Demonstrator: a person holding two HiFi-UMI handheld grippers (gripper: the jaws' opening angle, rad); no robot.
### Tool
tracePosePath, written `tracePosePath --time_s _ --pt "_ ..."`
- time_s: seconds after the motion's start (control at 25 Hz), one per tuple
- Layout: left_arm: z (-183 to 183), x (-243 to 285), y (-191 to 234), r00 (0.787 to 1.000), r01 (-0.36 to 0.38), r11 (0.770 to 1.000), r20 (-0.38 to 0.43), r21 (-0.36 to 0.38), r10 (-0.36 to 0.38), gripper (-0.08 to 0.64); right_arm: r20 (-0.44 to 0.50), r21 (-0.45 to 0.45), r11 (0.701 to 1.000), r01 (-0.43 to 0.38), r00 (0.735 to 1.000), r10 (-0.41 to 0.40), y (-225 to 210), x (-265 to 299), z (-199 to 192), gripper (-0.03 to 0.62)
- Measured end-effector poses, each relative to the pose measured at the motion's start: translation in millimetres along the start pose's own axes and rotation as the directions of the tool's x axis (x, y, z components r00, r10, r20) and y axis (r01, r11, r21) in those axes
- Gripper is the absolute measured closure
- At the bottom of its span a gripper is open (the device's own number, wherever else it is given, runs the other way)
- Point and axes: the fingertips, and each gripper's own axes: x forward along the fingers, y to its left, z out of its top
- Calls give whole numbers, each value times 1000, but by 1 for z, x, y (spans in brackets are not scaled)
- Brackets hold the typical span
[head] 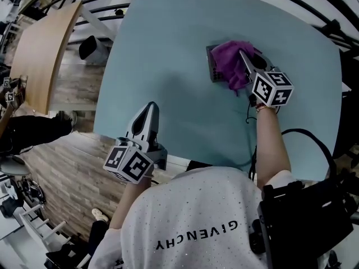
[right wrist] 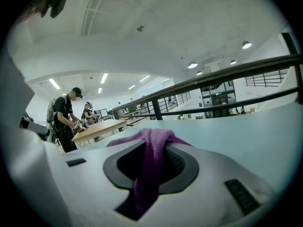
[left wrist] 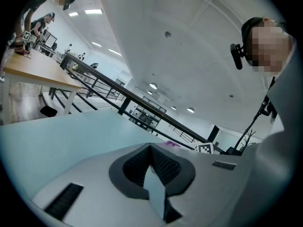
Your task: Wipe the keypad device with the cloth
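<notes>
A purple cloth [head: 234, 61] lies bunched over a dark keypad device [head: 213, 66] on the light blue table [head: 168, 83], far right of centre in the head view. My right gripper [head: 243, 54] is shut on the cloth and rests on top of it. In the right gripper view the cloth [right wrist: 150, 164] runs between the closed jaws and spills over their tips. The device is mostly hidden under the cloth. My left gripper [head: 150, 106] sits shut near the table's front left edge, with nothing held. Its pads [left wrist: 163, 167] meet in the left gripper view.
A wooden table [head: 42, 55] stands to the left across a wood floor. A black cable [head: 305, 136] curves over the table's near right part. Two people [right wrist: 66, 119] work at a bench in the background. A black railing [left wrist: 113, 91] runs behind the table.
</notes>
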Motion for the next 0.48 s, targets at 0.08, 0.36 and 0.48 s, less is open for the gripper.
tracePosePath --time_s 0.08,0.36,0.48 --pt "-1 0 1 1000 -3 1000 -3 -1 3 560 11 16 1000 10 1000 -10 -6 -2 0 518" --pt "-2 0 2 1000 -17 1000 -18 12 17 560 45 70 996 64 997 -67 -28 -12 -4 518" --pt "-2 1 2 1000 -20 1000 -22 16 20 560 48 109 990 92 994 -98 -40 -16 -8 518"
